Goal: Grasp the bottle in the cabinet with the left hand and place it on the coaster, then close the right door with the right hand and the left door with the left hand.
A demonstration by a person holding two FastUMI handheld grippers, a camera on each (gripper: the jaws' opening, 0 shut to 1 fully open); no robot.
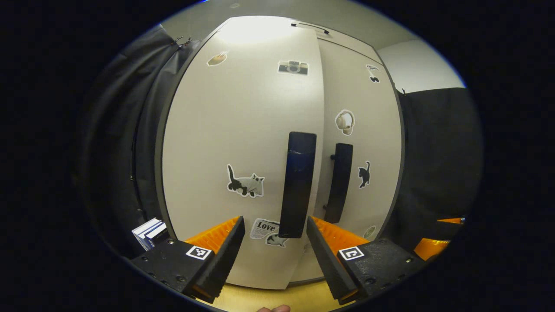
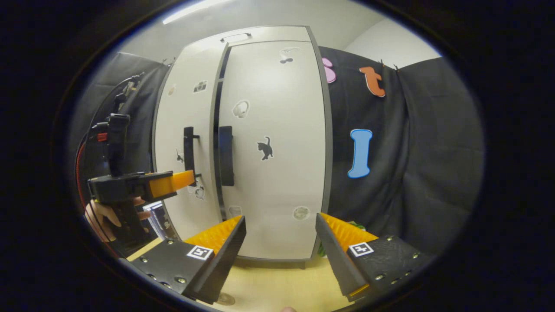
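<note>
The white cabinet stands close ahead with cat and camera stickers on both doors. In the left gripper view its left door (image 1: 243, 130) looms large, and the door's dark vertical handle (image 1: 298, 182) rises just beyond my open left gripper (image 1: 275, 221), between the fingers. The right door (image 2: 277, 108) looks flush shut. A thin dark gap (image 2: 215, 130) runs between it and the left door (image 2: 180, 112). My right gripper (image 2: 281, 217) is open and holds nothing, a little back from the right door. A hand (image 2: 104, 214) holds the left gripper (image 2: 173, 182) near the left handle (image 2: 188, 151).
The cabinet sits on a pale wooden tabletop (image 2: 277, 286). A small round disc (image 2: 225, 298) lies on it below my right gripper. Blue and white boxes (image 1: 149, 232) stand left of the cabinet. Something green (image 2: 323, 249) peeks out at the cabinet's right base.
</note>
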